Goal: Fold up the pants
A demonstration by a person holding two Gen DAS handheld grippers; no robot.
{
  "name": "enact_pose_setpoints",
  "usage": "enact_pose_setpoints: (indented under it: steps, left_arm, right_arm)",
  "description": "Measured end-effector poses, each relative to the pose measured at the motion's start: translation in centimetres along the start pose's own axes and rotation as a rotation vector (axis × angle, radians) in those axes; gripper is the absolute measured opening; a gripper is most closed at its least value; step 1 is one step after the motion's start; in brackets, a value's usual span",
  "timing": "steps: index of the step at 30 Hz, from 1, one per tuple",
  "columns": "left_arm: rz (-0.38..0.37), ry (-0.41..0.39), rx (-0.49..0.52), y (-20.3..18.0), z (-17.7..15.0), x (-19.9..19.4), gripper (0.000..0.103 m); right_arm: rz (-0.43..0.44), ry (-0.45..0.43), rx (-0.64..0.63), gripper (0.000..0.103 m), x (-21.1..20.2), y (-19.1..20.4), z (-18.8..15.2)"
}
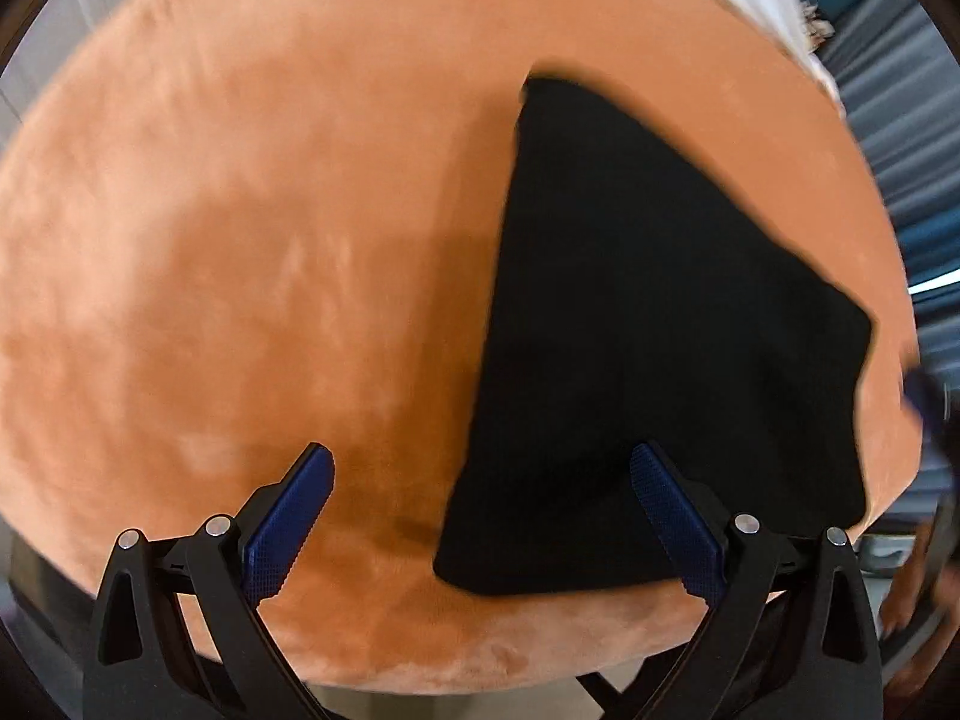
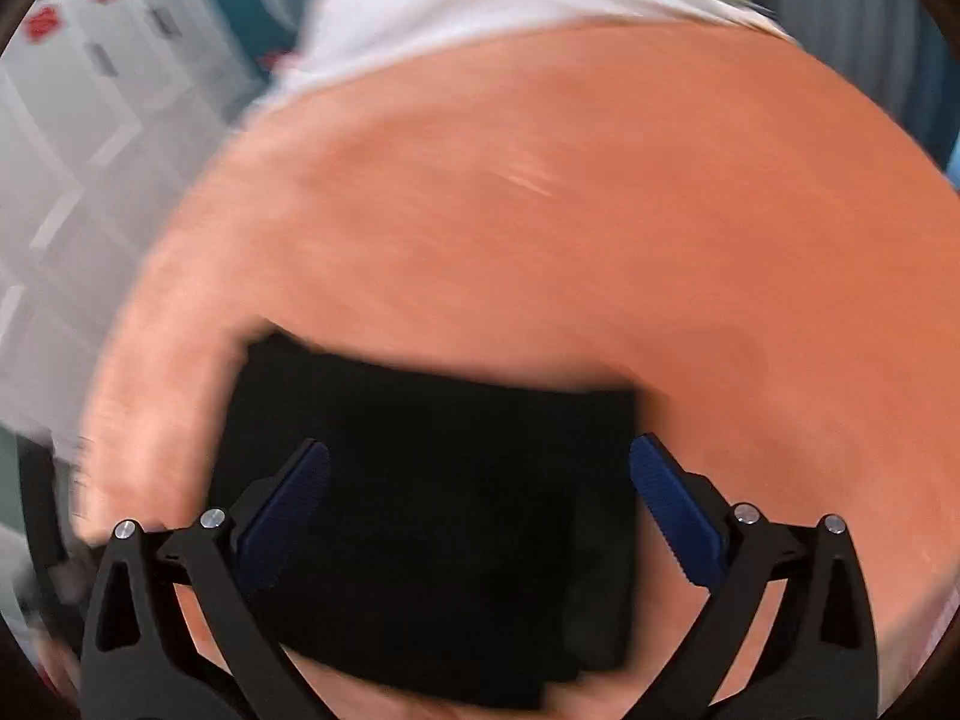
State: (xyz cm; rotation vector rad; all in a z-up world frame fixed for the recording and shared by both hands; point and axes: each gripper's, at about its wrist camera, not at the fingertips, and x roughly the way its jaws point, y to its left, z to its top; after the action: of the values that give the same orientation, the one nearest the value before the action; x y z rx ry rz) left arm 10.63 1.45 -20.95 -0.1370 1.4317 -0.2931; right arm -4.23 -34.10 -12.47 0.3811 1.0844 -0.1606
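Note:
The black pants (image 1: 648,324) lie folded into a compact block on an orange plush surface (image 1: 252,252). In the left wrist view they sit to the right of centre. My left gripper (image 1: 480,504) is open and empty, held above the near left edge of the pants. In the right wrist view the pants (image 2: 432,504) lie directly under my right gripper (image 2: 480,504), which is open and empty, its blue pads (image 2: 672,510) standing wide on either side of the fabric. This view is motion-blurred.
The orange surface (image 2: 600,228) reaches far beyond the pants. White cloth (image 2: 468,6) lies at its far edge. White cabinets with red marks (image 2: 90,90) stand to the left. Blue-grey ribbed panels (image 1: 900,168) are on the right.

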Motion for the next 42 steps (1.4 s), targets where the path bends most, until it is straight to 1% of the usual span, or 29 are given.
enact_pose_setpoints:
  steps: [1, 2, 4, 5, 7, 8, 9, 10, 11, 12, 13, 14, 16, 17, 19, 21, 23, 26, 28, 29, 30, 32, 33, 34, 36, 39, 40, 41, 42]
  left_arm:
    - [-0.032, 0.015, -0.017, 0.3, 0.0, 1.1, 0.098]
    - [-0.032, -0.007, -0.028, 0.2, -0.1, 1.2, 0.098]
    - [-0.033, -0.041, -0.017, -0.5, -0.4, 1.1, 0.098]
    - [-0.05, -0.046, -0.006, -1.0, -0.6, 1.4, 0.098]
    - [-0.066, -0.04, 0.001, -1.8, -0.7, 1.8, 0.097]
    - [-0.092, -0.036, 0.01, -2.2, -0.7, 1.9, 0.093]
    - [-0.112, -0.037, 0.014, -2.5, -0.7, 1.9, 0.088]
    - [-0.133, -0.033, 0.021, -3.0, -0.5, 2.0, 0.074]
    - [-0.15, -0.027, 0.014, -3.2, -0.5, 1.8, 0.06]
    - [-0.157, -0.017, -0.007, -3.3, -0.4, 1.4, 0.053]
    - [-0.155, -0.018, -0.016, -3.3, -0.2, 1.0, 0.035]
    - [-0.163, -0.021, -0.028, -3.3, -0.3, 0.3, 0.024]
    - [-0.19, -0.046, -0.036, -3.4, -0.7, -1.8, 0.019]
    - [-0.207, -0.066, -0.029, -3.8, -1.1, -3.5, 0.018]
    - [-0.212, -0.103, 0.003, -4.6, -1.9, -6.3, 0.017]
    - [-0.225, -0.164, 0.048, -5.7, -2.7, -10.5, 0.017]
    - [-0.262, -0.225, 0.073, -6.2, -2.7, -14.4, 0.017]
    - [-0.303, -0.359, 0.106, -6.6, -1.8, -20.8, 0.017]
    - [-0.32, -0.456, 0.146, -7.2, -0.3, -24.9, 0.017]
    - [-0.324, -0.49, 0.163, -7.5, 0.5, -26.1, 0.017]
    - [-0.331, -0.553, 0.189, -8.1, 1.9, -28.4, 0.017]
    - [-0.331, -0.638, 0.228, -9.0, 4.2, -30.8, 0.018]
    - [-0.328, -0.676, 0.24, -9.4, 5.6, -31.8, 0.018]
    - [-0.324, -0.718, 0.254, -9.9, 7.6, -32.7, 0.018]
    - [-0.297, -0.795, 0.271, -10.9, 11.9, -33.3, 0.018]
    - [-0.285, -0.858, 0.281, -11.5, 16.8, -32.8, 0.019]
    - [-0.292, -0.865, 0.28, -11.6, 19.8, -31.5, 0.019]
    - [-0.281, -0.873, 0.288, -11.0, 21.1, -30.9, 0.021]
    - [-0.246, -0.883, 0.287, -11.0, 23.7, -29.1, 0.021]
  right_arm:
    - [0.022, 0.059, 0.061, 0.098, 0.9, -2.1, -1.6]
    - [0.05, 0.107, 0.099, 0.098, 1.8, -3.0, -2.7]
    - [0.123, 0.168, 0.151, 0.098, 3.7, -4.1, -4.1]
    - [0.156, 0.178, 0.193, 0.098, 4.7, -4.4, -5.0]
    - [0.153, 0.106, 0.179, 0.098, 4.8, -3.9, -5.8]
    - [0.151, 0.095, 0.168, 0.098, 4.8, -3.7, -5.7]
    - [0.173, 0.087, 0.178, 0.091, 4.6, -3.9, -5.5]
    - [0.212, 0.091, 0.194, 0.062, 4.4, -4.1, -5.2]
    - [0.245, 0.104, 0.225, 0.046, 4.4, -4.1, -5.2]
    - [0.253, 0.109, 0.238, 0.044, 4.0, -4.0, -5.1]
    - [0.246, 0.102, 0.23, 0.04, 3.4, -3.8, -5.0]
    - [0.251, 0.095, 0.233, 0.038, 2.8, -3.7, -4.9]
    - [0.298, 0.053, 0.237, 0.036, 0.0, -3.1, -4.8]
    - [0.309, 0.04, 0.227, 0.036, -0.9, -2.6, -4.8]
    - [0.348, 0.004, 0.19, 0.035, -4.2, -1.2, -4.6]
    - [0.374, -0.04, 0.14, 0.035, -7.5, 0.2, -4.2]
    - [0.401, -0.09, 0.095, 0.035, -10.6, 1.7, -3.4]
    - [0.441, -0.184, 0.029, 0.035, -15.1, 4.1, -1.0]
    - [0.469, -0.279, -0.025, 0.035, -18.3, 5.5, 1.8]
    - [0.479, -0.331, -0.052, 0.035, -19.7, 6.3, 3.5]
    - [0.491, -0.365, -0.068, 0.035, -20.4, 6.9, 4.8]
    - [0.523, -0.456, -0.101, 0.035, -21.8, 8.0, 9.1]
    - [0.53, -0.491, -0.114, 0.035, -22.3, 8.3, 10.6]
    - [0.532, -0.524, -0.125, 0.036, -22.4, 8.6, 12.2]
    - [0.547, -0.587, -0.135, 0.036, -21.3, 9.5, 16.9]
    - [0.57, -0.64, -0.121, 0.037, -17.3, 10.3, 23.7]
    - [0.574, -0.647, -0.114, 0.037, -15.4, 10.4, 26.0]
    - [0.573, -0.649, -0.108, 0.037, -14.5, 10.0, 27.3]
    - [0.573, -0.638, -0.099, 0.037, -11.6, 9.8, 29.8]
